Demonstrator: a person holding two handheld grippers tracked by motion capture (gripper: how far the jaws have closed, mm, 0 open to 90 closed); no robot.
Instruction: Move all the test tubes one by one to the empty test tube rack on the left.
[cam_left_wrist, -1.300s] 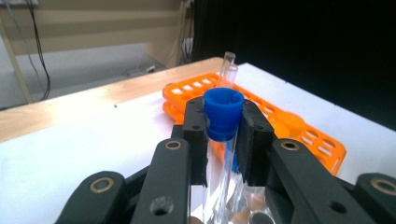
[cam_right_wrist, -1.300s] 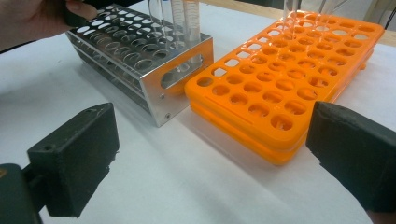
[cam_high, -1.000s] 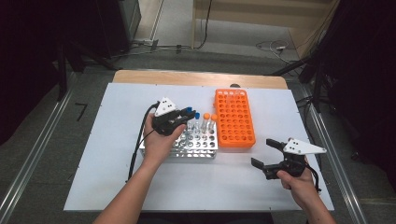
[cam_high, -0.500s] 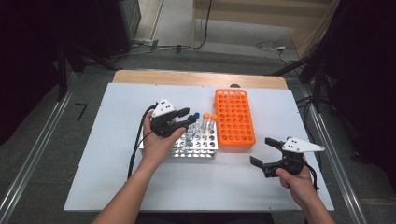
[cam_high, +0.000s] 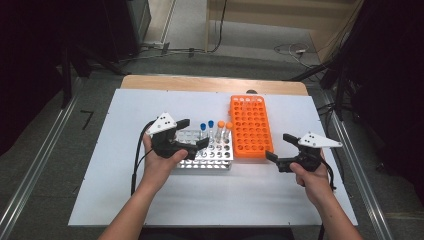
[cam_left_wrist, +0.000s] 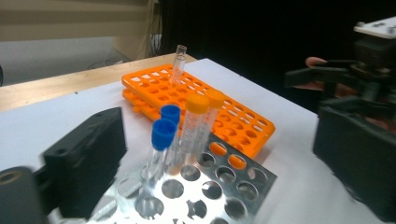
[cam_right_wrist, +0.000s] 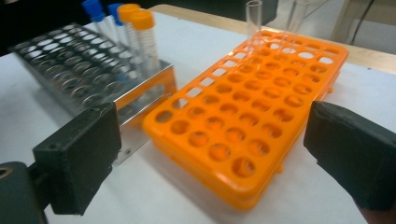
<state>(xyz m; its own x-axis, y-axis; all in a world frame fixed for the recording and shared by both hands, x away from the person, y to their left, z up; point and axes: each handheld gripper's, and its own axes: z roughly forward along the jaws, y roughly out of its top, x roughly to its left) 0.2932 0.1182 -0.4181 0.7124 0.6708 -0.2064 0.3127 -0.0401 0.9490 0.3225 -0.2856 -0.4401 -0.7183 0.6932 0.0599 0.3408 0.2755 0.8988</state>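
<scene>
Two racks sat side by side on the white desk (cam_high: 125, 200): a metal rack (cam_high: 220, 159) and an orange rack (cam_high: 250, 126) touching its right end. Four capped tubes stood upright in the metal rack, two with blue caps (cam_left_wrist: 164, 132) and two with orange caps (cam_left_wrist: 197, 102), all bunched at the end nearest the orange rack. The rest of the holes in the metal one looked empty. The orange rack held one clear glass tube (cam_left_wrist: 178, 63) with no cap, standing at its far end; the right gripper view seemed to show a second clear tube next to it, but it was too blurry to be sure.

Two grippers too. The left gripper (cam_high: 190, 134) hovered over the left part of the metal rack, just beside the blue-capped tubes; its jaws had just been opening and stood wide apart, nothing between them. The right gripper (cam_high: 278, 149) was released as well, jaws spread wide and empty, held just off the right front corner of the orange rack and aimed across it.
</scene>
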